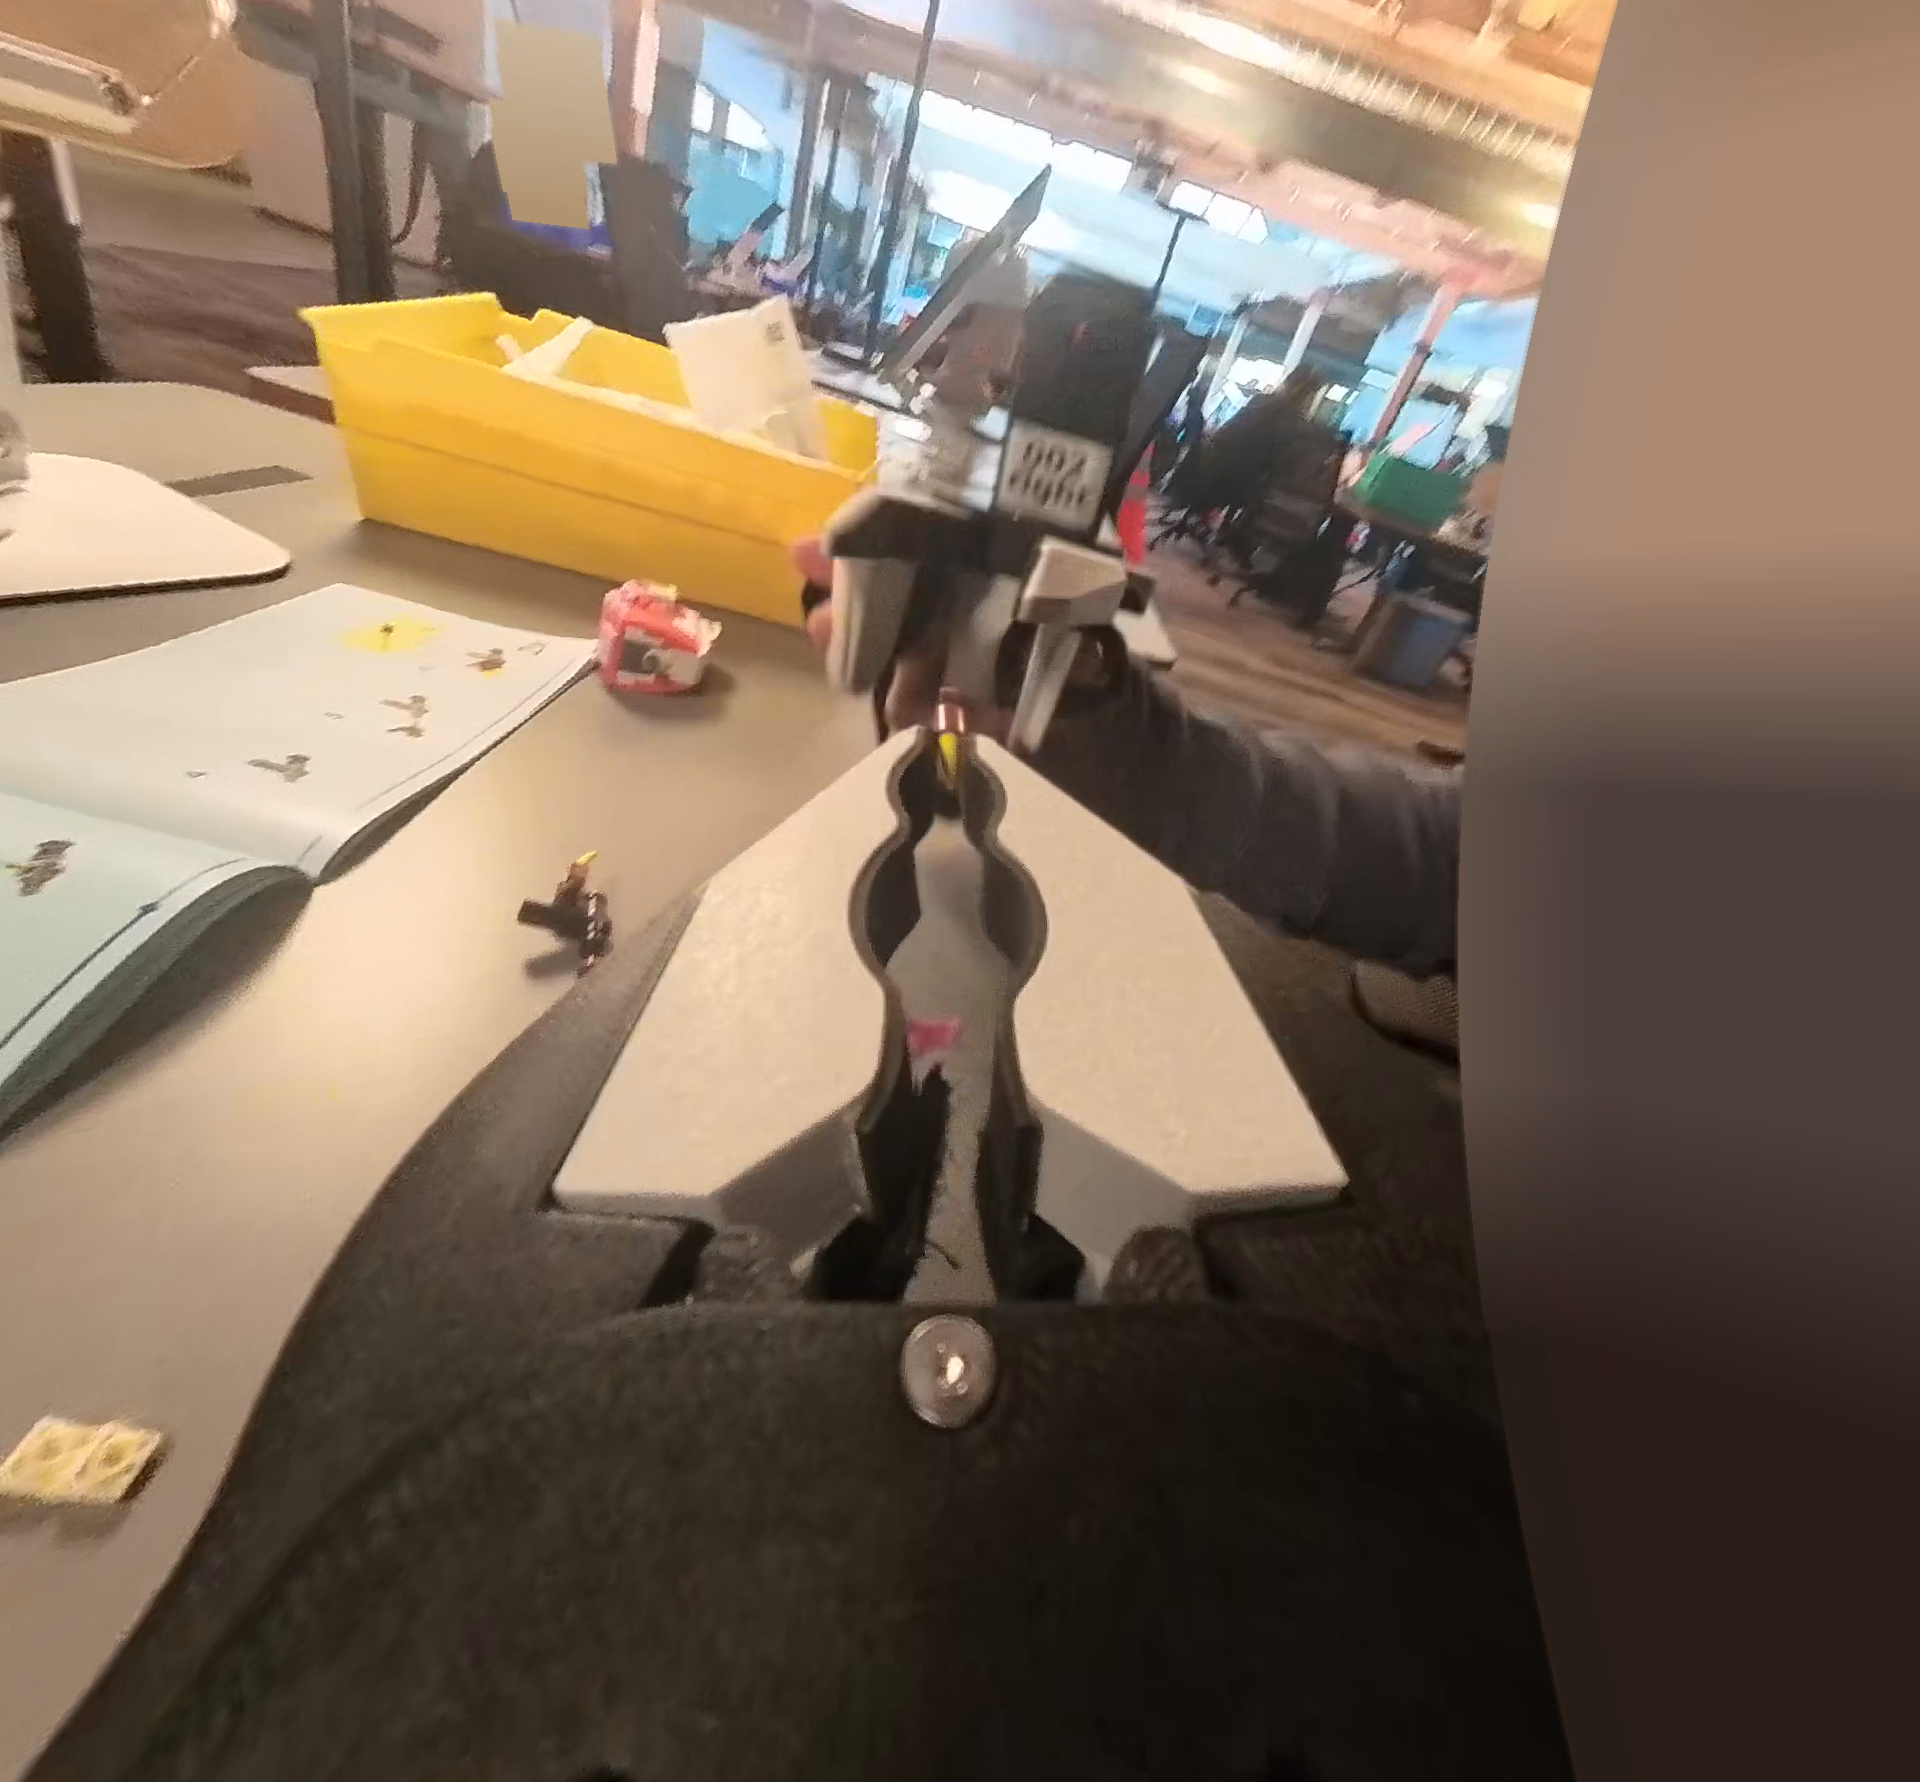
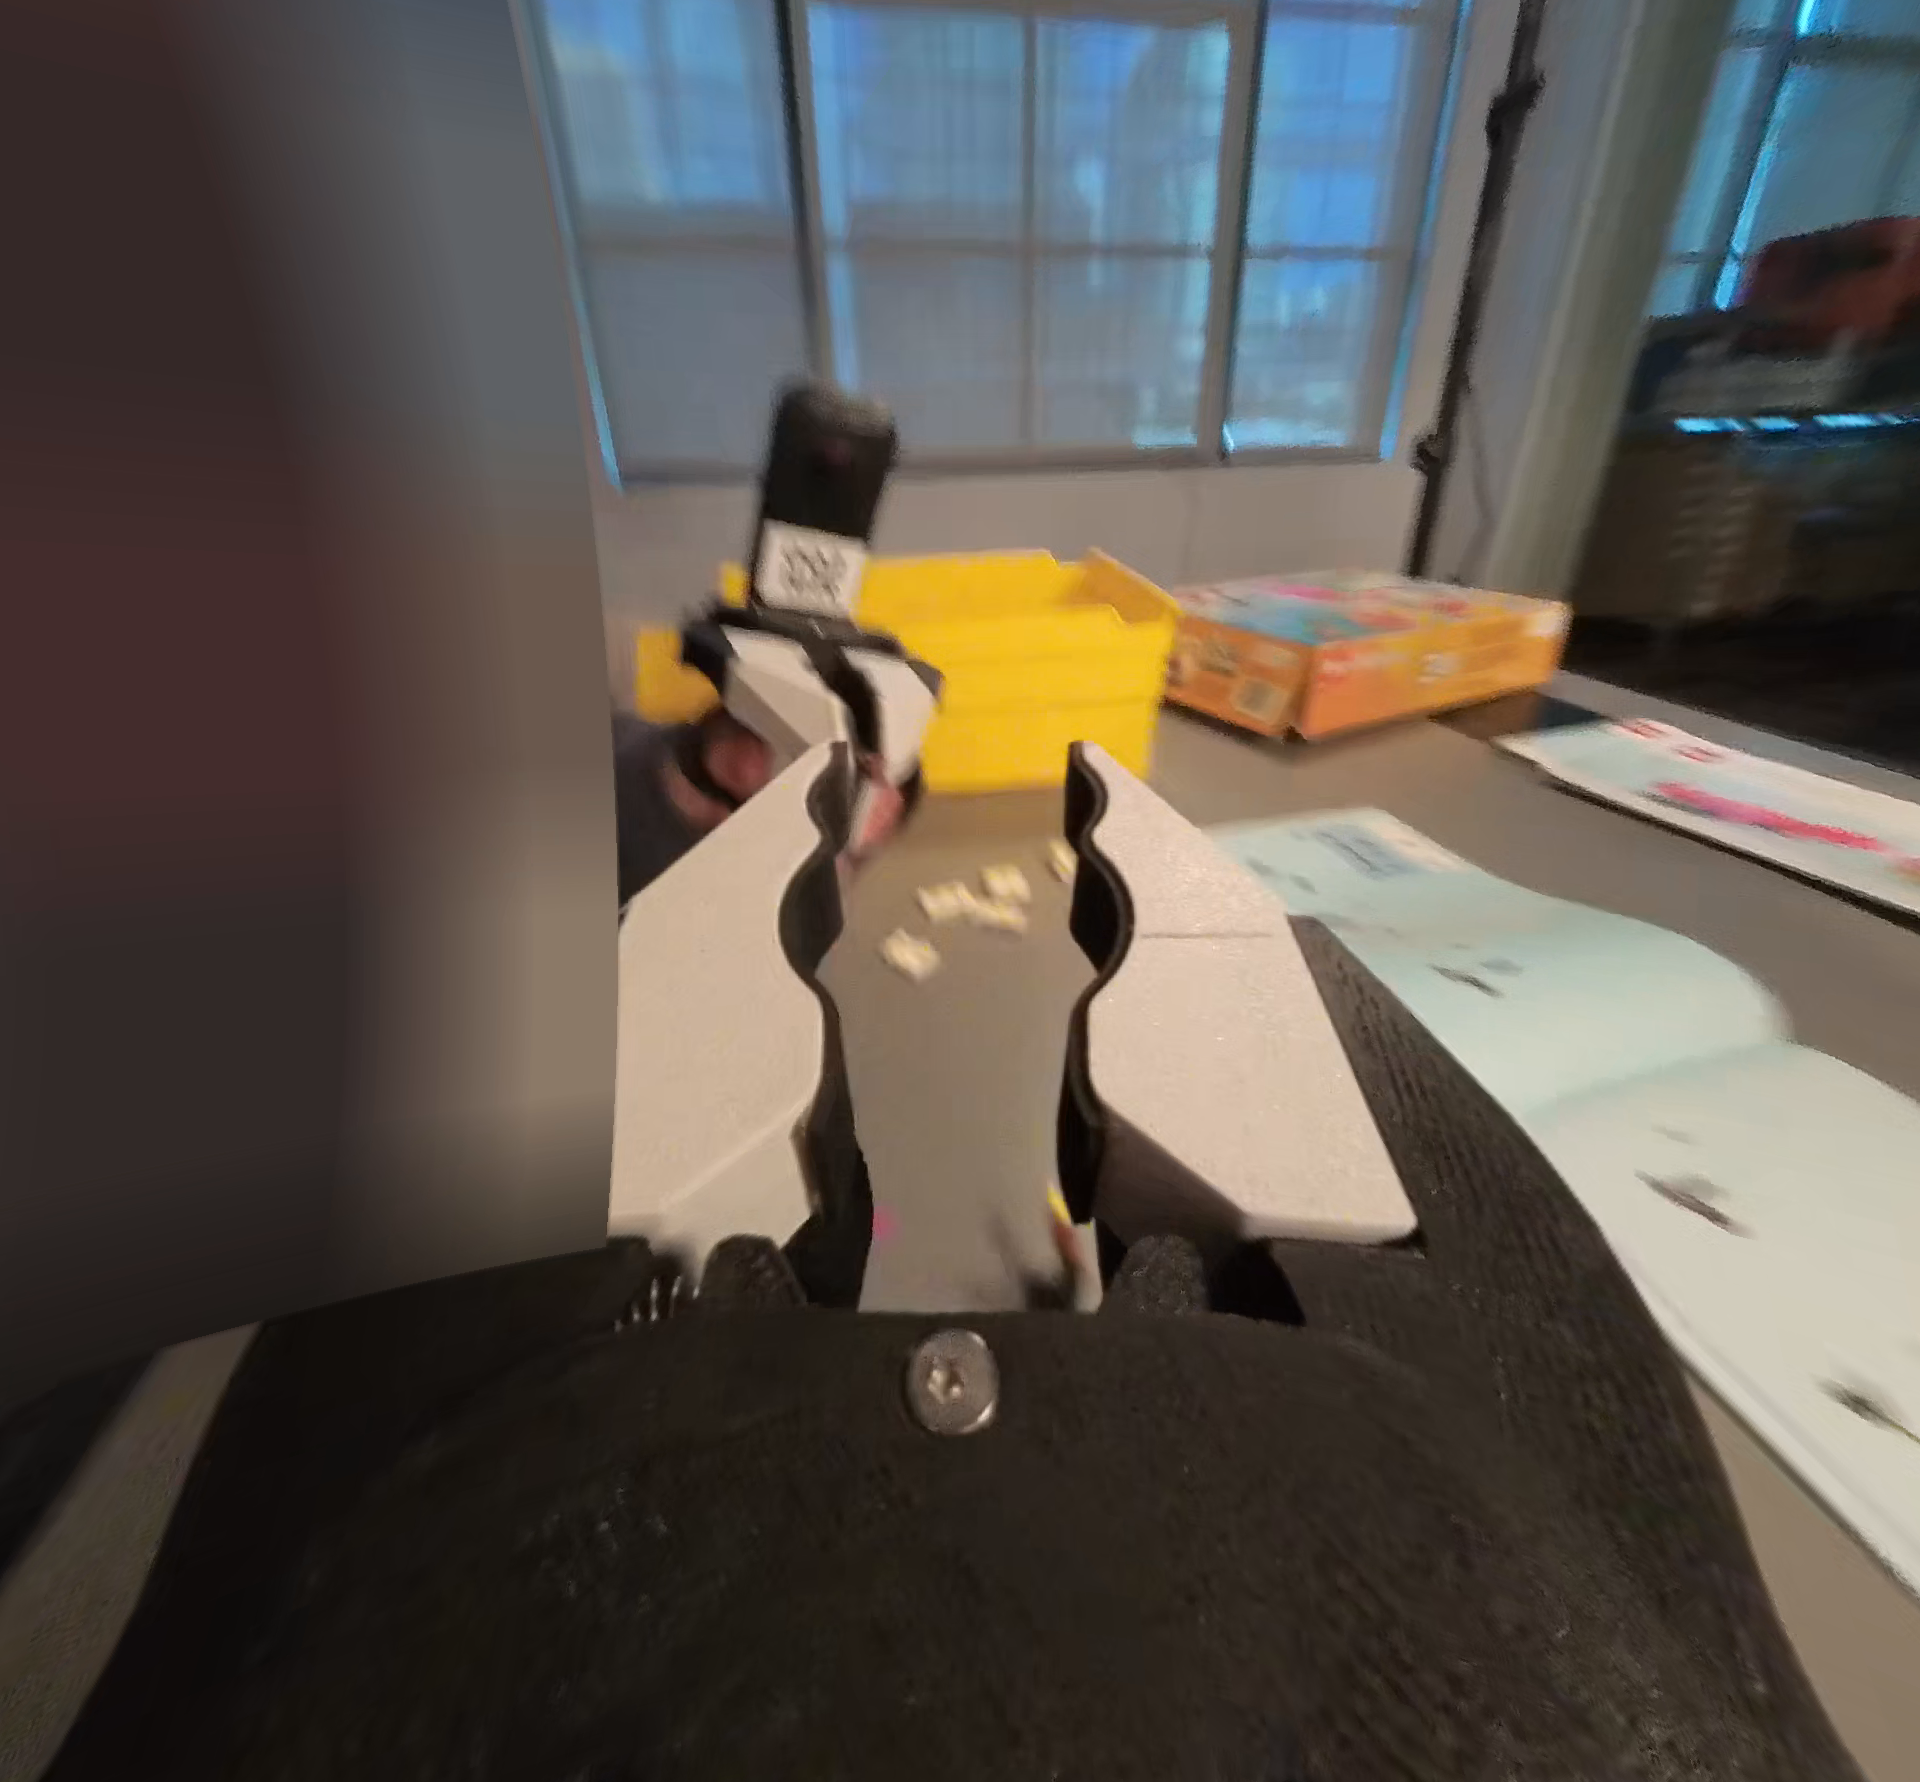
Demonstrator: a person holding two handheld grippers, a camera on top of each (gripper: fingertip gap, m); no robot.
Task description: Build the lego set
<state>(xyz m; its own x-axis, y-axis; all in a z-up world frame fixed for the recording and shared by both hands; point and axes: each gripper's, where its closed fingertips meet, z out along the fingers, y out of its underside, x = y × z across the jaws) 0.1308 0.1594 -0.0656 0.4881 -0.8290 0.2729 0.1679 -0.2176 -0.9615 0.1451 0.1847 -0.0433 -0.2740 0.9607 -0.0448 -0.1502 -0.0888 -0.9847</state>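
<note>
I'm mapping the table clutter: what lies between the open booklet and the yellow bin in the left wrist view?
A small red and white crumpled pack lies on the table between the open booklet and the yellow bin, seen in the left wrist view.

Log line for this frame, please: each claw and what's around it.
left claw: shut on small yellow piece | right claw: open, above pale bricks | near: yellow bin, open booklet
</note>
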